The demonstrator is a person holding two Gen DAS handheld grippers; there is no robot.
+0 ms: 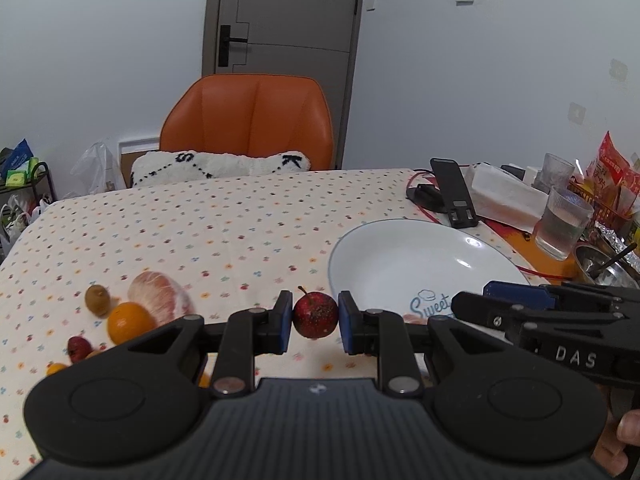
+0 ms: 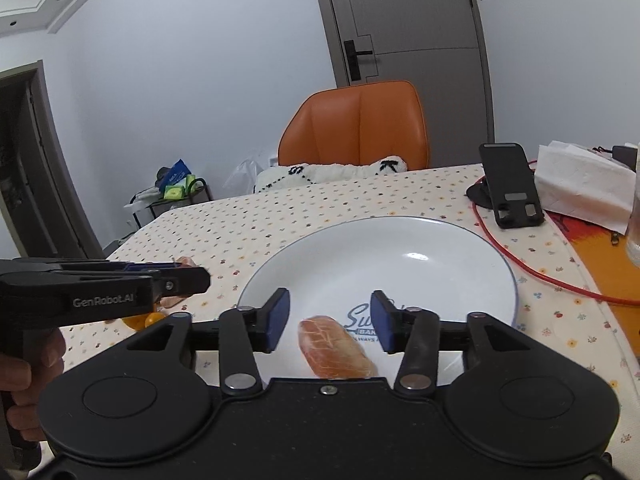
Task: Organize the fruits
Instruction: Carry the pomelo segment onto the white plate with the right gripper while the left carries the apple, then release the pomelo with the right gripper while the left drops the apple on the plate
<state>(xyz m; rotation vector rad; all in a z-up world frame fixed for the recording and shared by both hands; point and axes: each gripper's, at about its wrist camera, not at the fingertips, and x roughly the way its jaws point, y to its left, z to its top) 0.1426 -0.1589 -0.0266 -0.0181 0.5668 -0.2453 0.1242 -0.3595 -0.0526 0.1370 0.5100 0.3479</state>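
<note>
Fruit (image 1: 315, 314) was clamped between the left gripper (image 1: 314, 322) pads for carrying to the plate (image 1: 400, 256), over which the right gripper (image 2: 330, 322) was held open and empty.

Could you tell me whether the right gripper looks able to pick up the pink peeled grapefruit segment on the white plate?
Probably yes: the right gripper is open above the grapefruit segment, and nothing lies between them.

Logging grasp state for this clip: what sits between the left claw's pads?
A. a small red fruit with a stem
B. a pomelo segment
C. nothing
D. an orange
A: the left claw is closed on the small red fruit, held above the tablecloth.
</note>
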